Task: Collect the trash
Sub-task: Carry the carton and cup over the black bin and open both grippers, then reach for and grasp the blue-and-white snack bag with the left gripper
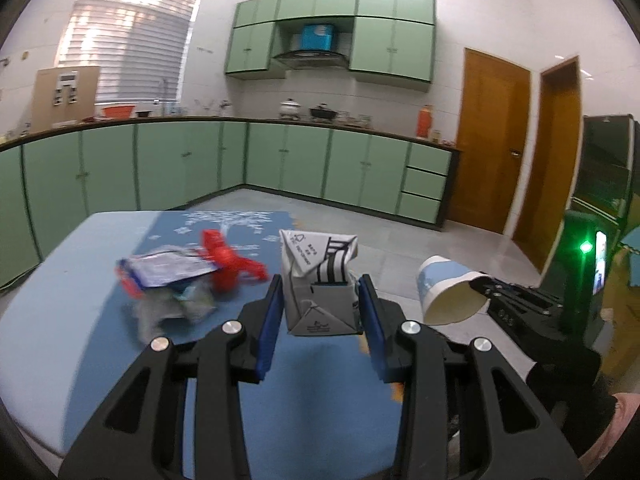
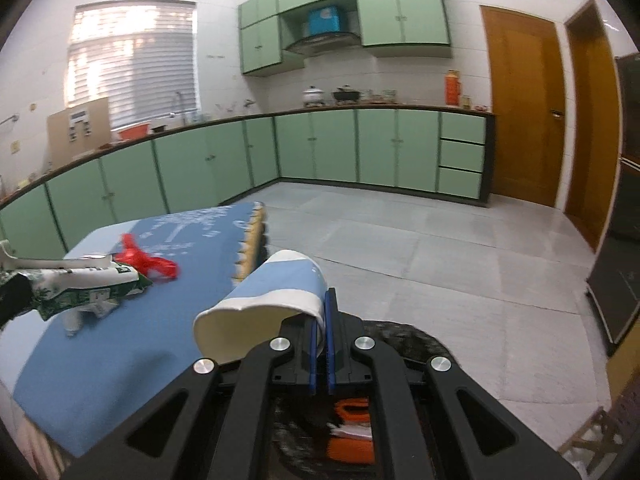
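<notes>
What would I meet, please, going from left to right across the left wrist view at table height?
Crumpled blue-and-white wrapper → red plastic scrap → milk carton held in the left gripper → paper cup pinched by the right gripper.

Left gripper (image 1: 320, 300) clamps carton (image 1: 318, 284) above table (image 1: 60, 300). Wrappers (image 1: 172, 276) left of carton; cup (image 1: 450, 294) right, pinched by right gripper (image 1: 482, 286).

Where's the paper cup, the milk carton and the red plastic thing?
paper cup (image 2: 276, 288): right wrist view, blue side wall.
milk carton (image 1: 316, 280): left wrist view, front face.
red plastic thing (image 1: 224, 256): left wrist view, its middle.
</notes>
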Tool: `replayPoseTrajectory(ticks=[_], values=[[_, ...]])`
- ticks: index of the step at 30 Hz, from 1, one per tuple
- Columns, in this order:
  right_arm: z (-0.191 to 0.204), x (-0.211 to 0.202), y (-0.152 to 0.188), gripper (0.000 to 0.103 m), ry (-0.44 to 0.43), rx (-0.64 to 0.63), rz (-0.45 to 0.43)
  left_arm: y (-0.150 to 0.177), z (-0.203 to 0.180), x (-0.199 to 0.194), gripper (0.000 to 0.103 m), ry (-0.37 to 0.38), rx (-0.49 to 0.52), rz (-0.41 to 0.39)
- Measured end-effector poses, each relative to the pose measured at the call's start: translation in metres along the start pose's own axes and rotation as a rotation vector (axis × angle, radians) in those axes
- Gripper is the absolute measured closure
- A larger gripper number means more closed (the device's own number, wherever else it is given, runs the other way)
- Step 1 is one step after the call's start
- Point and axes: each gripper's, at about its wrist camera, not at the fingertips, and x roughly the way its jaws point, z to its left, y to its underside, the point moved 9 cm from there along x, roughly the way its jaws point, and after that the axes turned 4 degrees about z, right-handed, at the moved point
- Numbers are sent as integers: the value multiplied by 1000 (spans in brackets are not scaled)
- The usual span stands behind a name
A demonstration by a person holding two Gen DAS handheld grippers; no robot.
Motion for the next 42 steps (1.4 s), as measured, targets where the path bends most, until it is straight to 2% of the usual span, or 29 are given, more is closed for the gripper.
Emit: replayPoseTrajectory(ticks=[5,12,18,20,22,28,33,35,37,42], values=[[-38,15,4,99,72,25,28,3,-44,41,67,79,20,27],[-77,38,8,99,121,45,68,20,-88,98,67,139,61,84],[-100,57,18,93,87,93,140,31,-100,135,66,176,73,149],[-107,60,21,90,86,99,151,28,-102,143,64,178,81,152],[-110,61,21,83,83,105,156,26,-105,146,57,181,90,150],[-115,61,17,79,63,140,152,21,-104,144,56,177,90,138],[-106,49,7,73,44,143,119,9,-83,124,56,142,66,96],[-94,42,-2,65,35,123,92,2,-69,114,54,114,57,73],[-80,37,-10,51,23,108,67,-6,-49,99,52,73,35,46],[-29,26,-29,29,-40,72,21,-21,19,64,47,-86,1,-12]])
